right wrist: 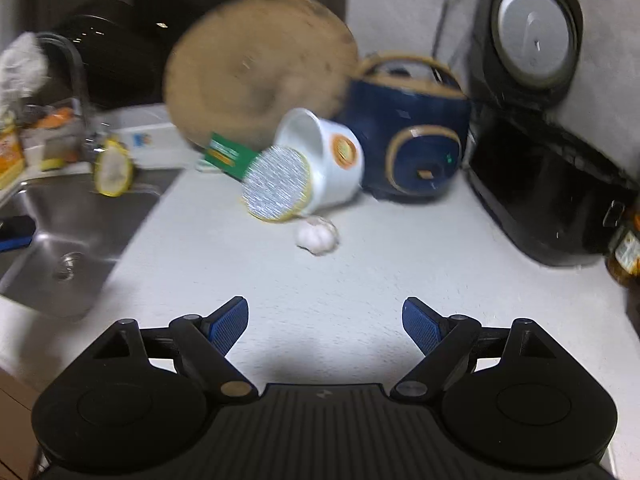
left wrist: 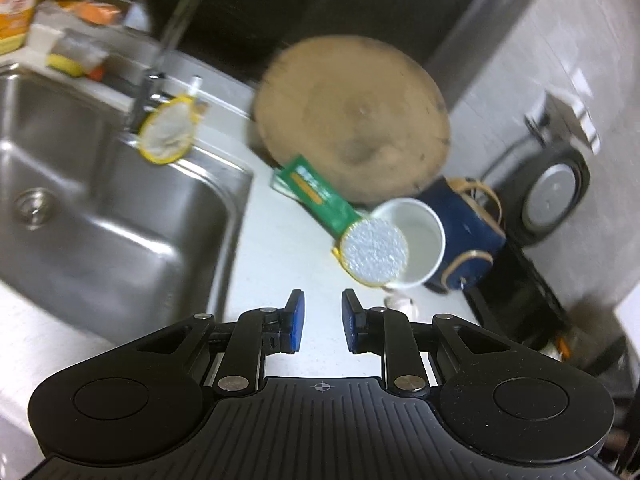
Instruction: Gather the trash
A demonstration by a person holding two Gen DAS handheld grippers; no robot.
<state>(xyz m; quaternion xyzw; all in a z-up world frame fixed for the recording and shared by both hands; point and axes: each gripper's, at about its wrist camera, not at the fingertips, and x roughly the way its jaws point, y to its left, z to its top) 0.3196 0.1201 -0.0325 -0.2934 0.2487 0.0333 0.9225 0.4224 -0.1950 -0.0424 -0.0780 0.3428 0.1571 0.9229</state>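
Both tools are empty above the white table point(right wrist: 360, 280): the left tool point(left wrist: 322, 322) shows a narrow gap between its blue pads, the right tool point(right wrist: 324, 326) stands wide. Trash lies at frame centre: a tipped white instant-noodle cup point(right wrist: 328, 160) with its foil lid point(right wrist: 276, 188) peeled back, touching a green packet point(right wrist: 228, 156) under the round wooden board point(right wrist: 256, 68); judged, collection is at approach, needing a reach forward and a grip on the cup wall. Cup emblem and packet print are too blurred to read.
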